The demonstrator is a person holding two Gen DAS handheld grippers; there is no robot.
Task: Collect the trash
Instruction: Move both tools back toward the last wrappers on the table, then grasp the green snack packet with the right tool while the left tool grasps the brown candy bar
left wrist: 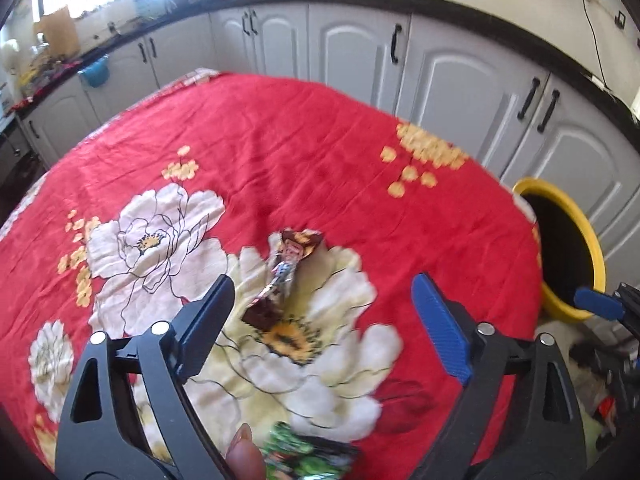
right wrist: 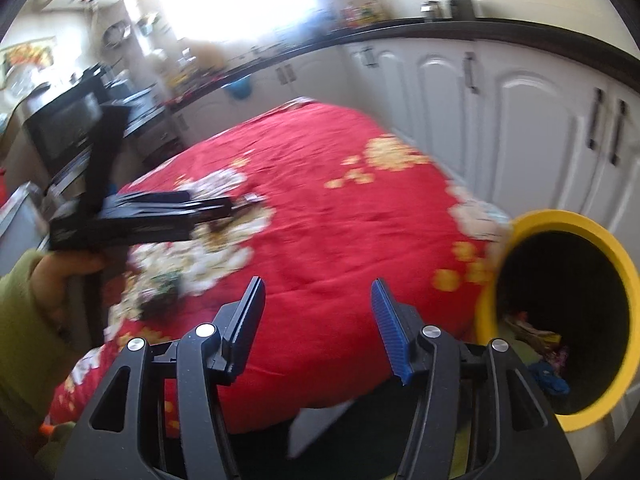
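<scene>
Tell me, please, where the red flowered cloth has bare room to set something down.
The far half of the red flowered cloth is bare, between the white cabinet doors and the yellow blossom print. Bare too is the strip toward the yellow-rimmed bin. The near middle is crowded: a twisted brown candy wrapper and a green wrapper lie there.

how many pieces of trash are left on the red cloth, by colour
brown wrapper: 1
green wrapper: 1
total: 2
</scene>
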